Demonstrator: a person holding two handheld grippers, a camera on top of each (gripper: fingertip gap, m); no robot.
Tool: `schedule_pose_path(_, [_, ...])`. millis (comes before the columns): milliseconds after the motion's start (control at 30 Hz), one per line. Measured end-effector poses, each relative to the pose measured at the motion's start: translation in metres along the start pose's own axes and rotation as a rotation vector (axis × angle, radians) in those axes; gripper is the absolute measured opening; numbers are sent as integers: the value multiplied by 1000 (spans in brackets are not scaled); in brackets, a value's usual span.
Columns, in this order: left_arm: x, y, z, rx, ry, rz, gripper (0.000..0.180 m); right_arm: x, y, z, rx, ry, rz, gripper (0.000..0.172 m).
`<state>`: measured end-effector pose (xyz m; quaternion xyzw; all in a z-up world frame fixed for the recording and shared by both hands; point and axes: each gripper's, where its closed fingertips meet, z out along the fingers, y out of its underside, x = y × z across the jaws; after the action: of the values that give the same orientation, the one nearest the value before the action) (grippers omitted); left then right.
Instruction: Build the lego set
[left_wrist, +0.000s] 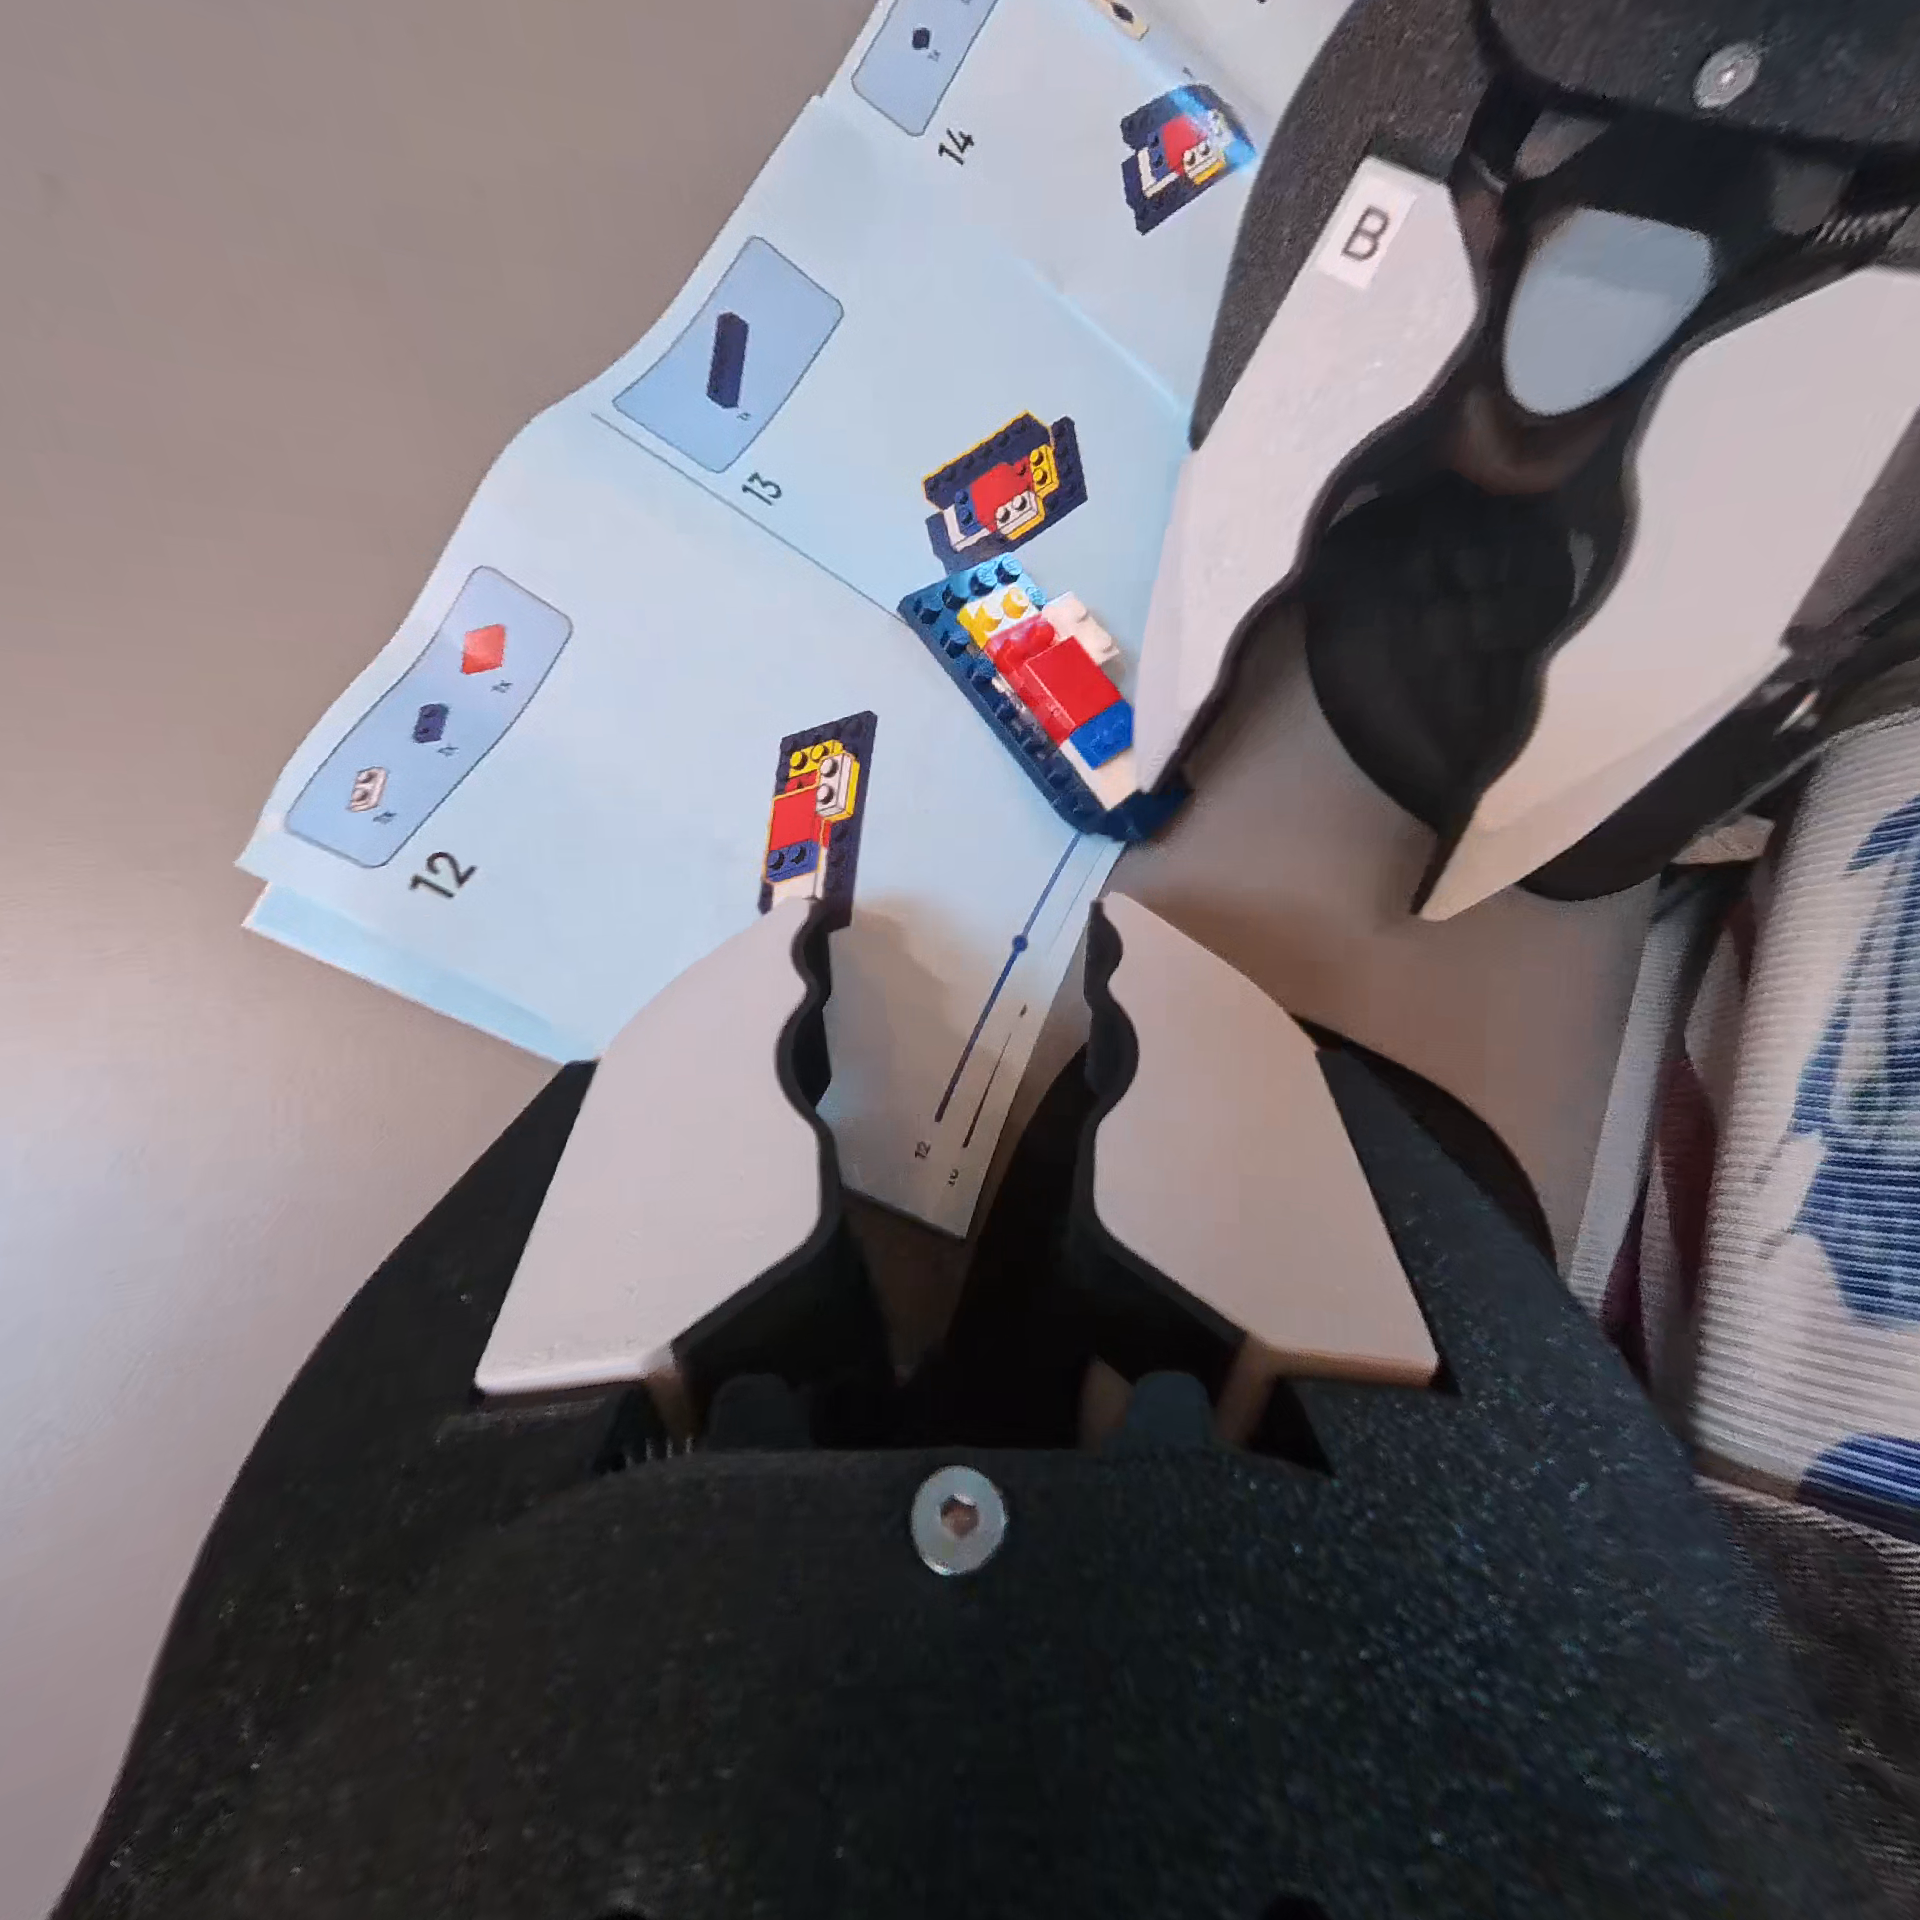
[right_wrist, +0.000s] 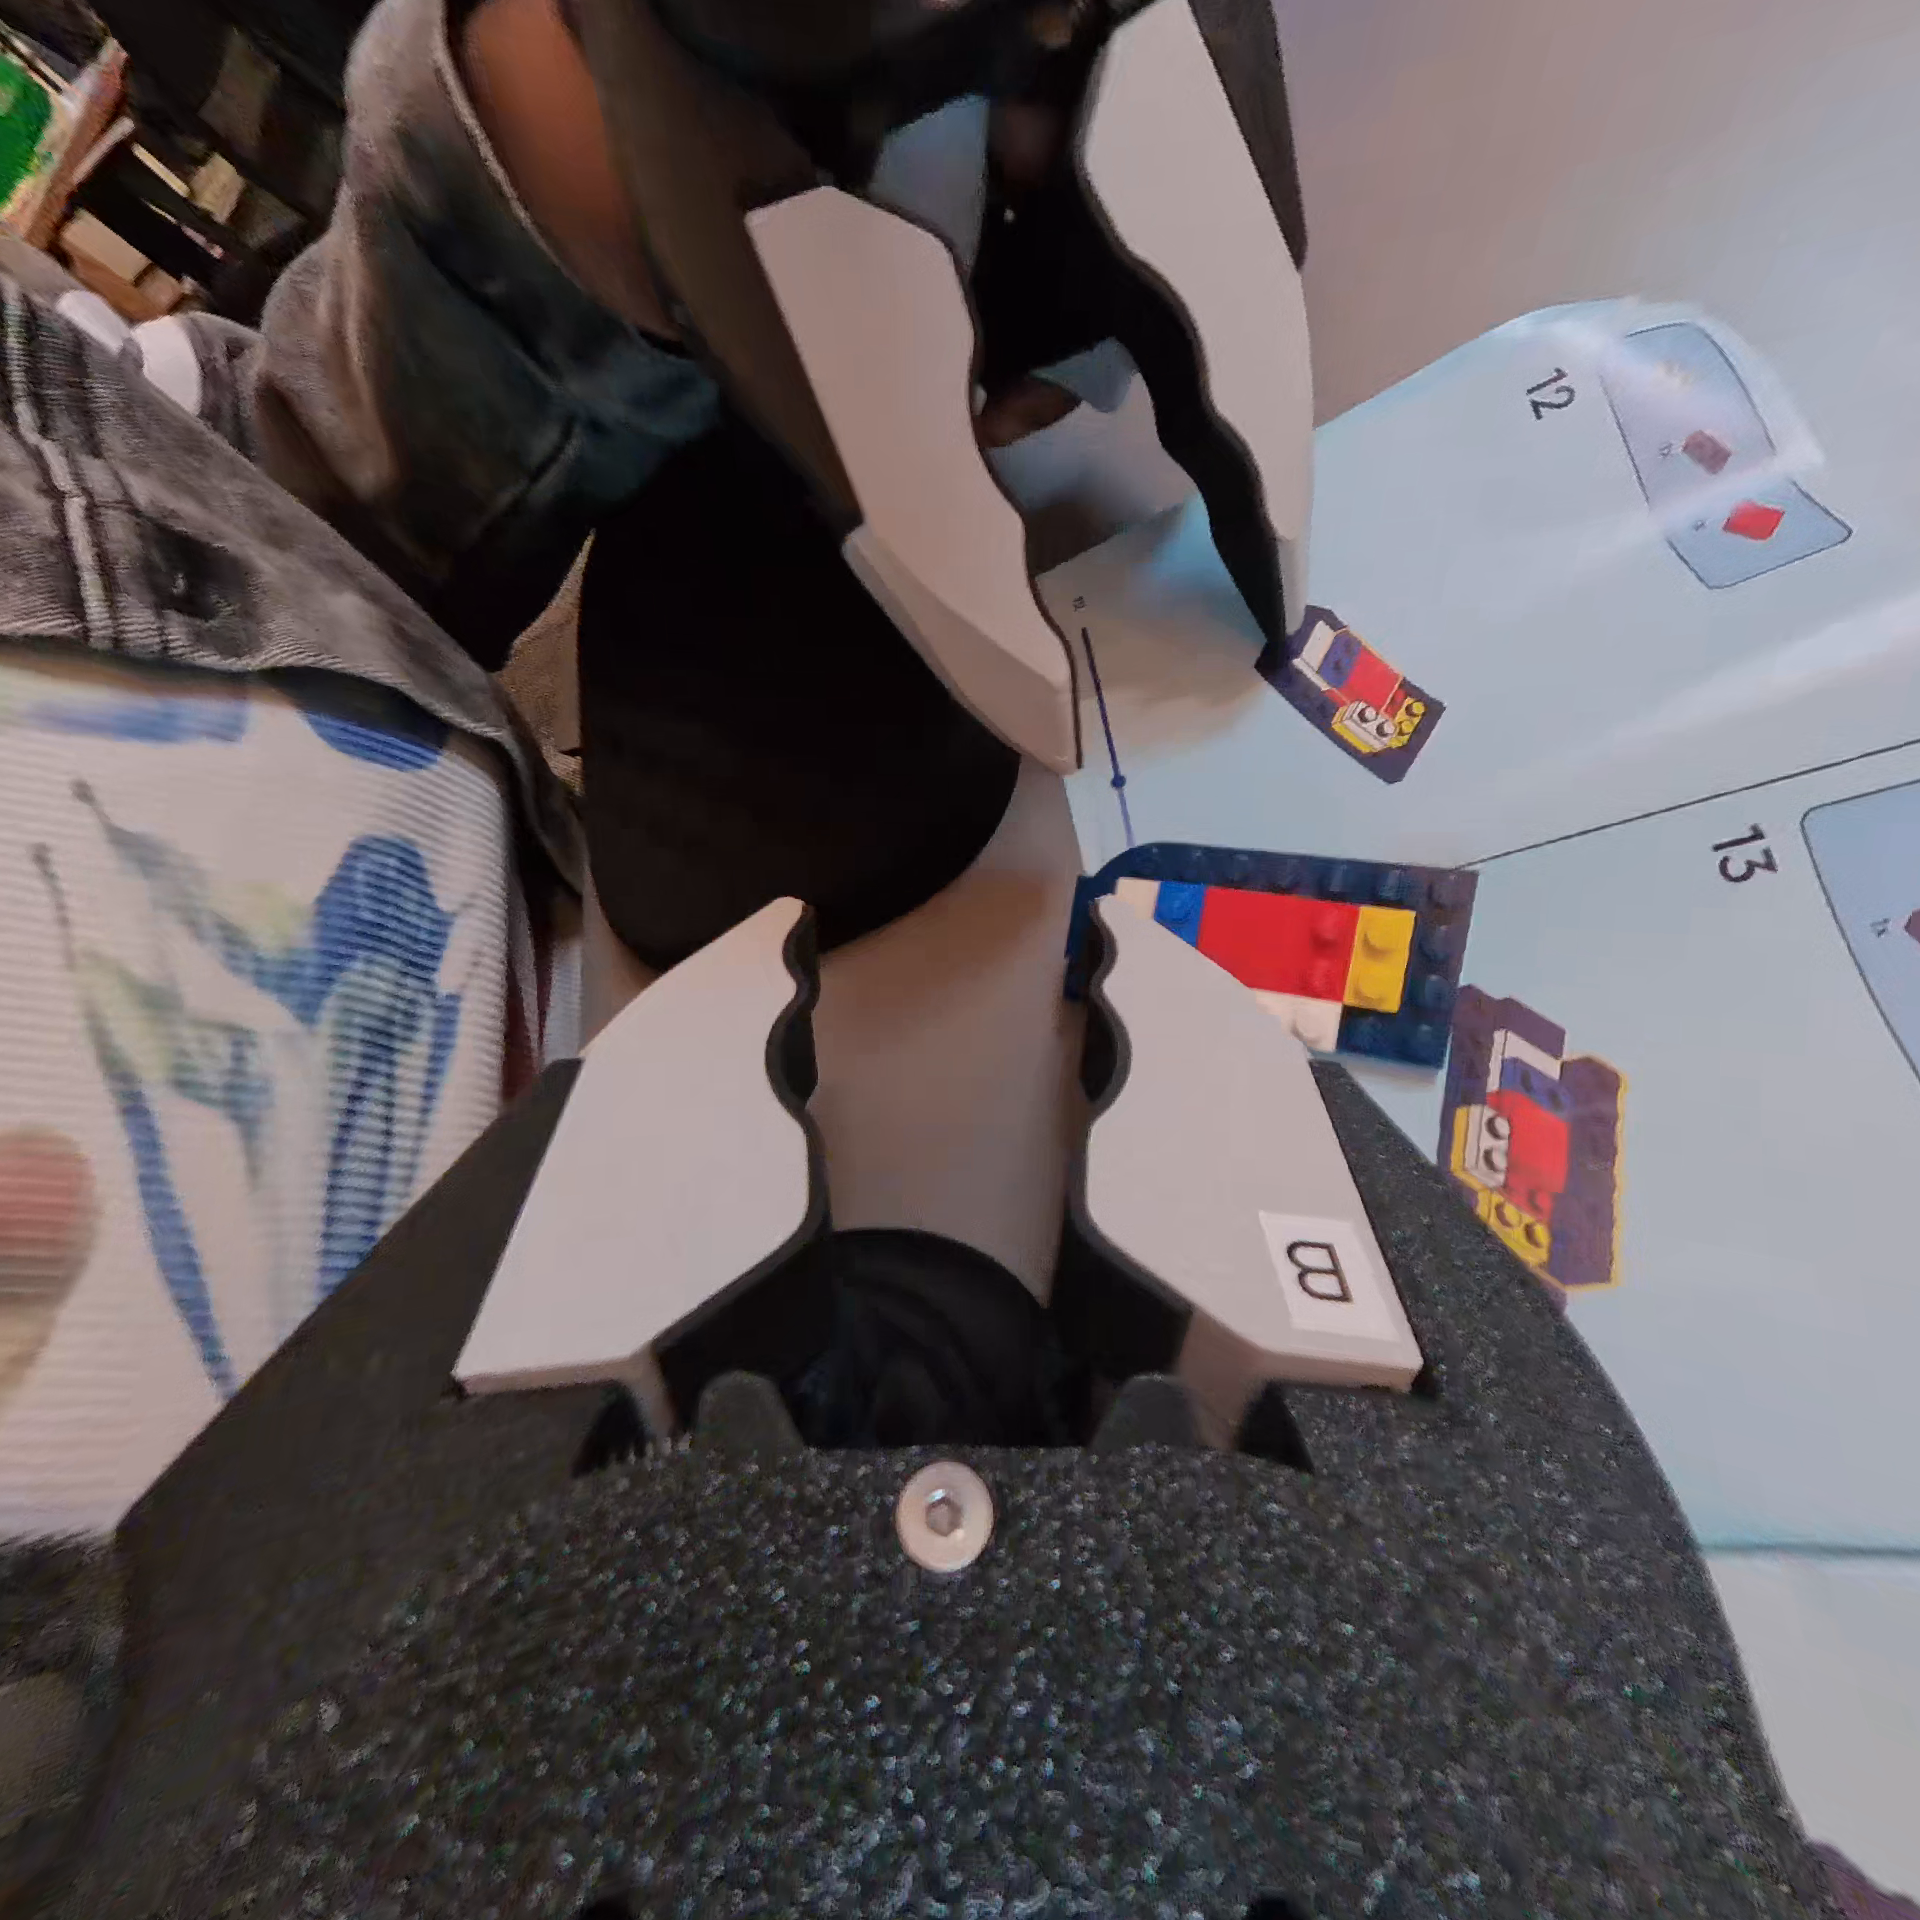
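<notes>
Lying flat, brick model (right_wrist: 1299, 951) lengthwise toward right gripper (right_wrist: 945, 914)

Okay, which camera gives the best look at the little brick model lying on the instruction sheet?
The left wrist view: the brick model shows almost whole on the blue instruction sheet, studs and raised red block visible. The right wrist view sees it flatter, its near end hidden behind that gripper's finger.
</notes>
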<state>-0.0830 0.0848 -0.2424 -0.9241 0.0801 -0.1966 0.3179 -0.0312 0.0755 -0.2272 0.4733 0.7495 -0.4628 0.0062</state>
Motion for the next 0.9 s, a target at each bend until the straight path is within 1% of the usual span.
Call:
schedule_pose_path(67, [-2,-1,-3,12,-36,10,51,0,0,7,-41,-1,-9,49])
schedule_pose_path(100, [0,-2,-4,20,-49,24,53,-4,-2,9,-51,-28,-22,50])
schedule_pose_path(167, [5,-6,-4,43,-53,58,54,-12,-7,1,-40,-70,-35,49])
schedule_pose_path(200, [5,-7,-5,55,-65,65,54,-11,-6,-7,-51,-61,-41,47])
schedule_pose_path(233, [0,-7,-7,58,-86,60,53,-8,1,-14,-87,-38,-48,40])
schedule_pose_path(300, [-12,-1,-8,33,-118,30,52,-2,19,-22,-181,-3,-41,40])
schedule_pose_path(367, [-15,5,-7,9,-90,-18,50,2,29,-19,-216,-1,-28,43])
schedule_pose_path(433, [-14,6,-6,14,-80,-37,48,4,26,-9,-205,-8,-38,47])
schedule_pose_path(500, [-14,6,-6,21,-89,-41,48,5,16,0,-177,-21,-45,49])
schedule_pose_path(600, [-12,7,-7,33,-74,-49,49,3,-4,13,-99,-53,-8,54])
schedule_pose_path(667, [-11,7,-7,38,-69,-53,49,7,-6,17,-95,-47,6,57])
schedule_pose_path(733, [-10,7,-8,37,-70,-47,49,4,-2,15,-109,-61,-7,56])
schedule_pose_path(833, [-10,4,-9,41,-96,-25,48,-2,-7,-2,-62,-74,-79,52])
schedule_pose_path(900, [-9,-3,-10,65,-121,4,45,7,-11,-18,-49,-14,-196,39])
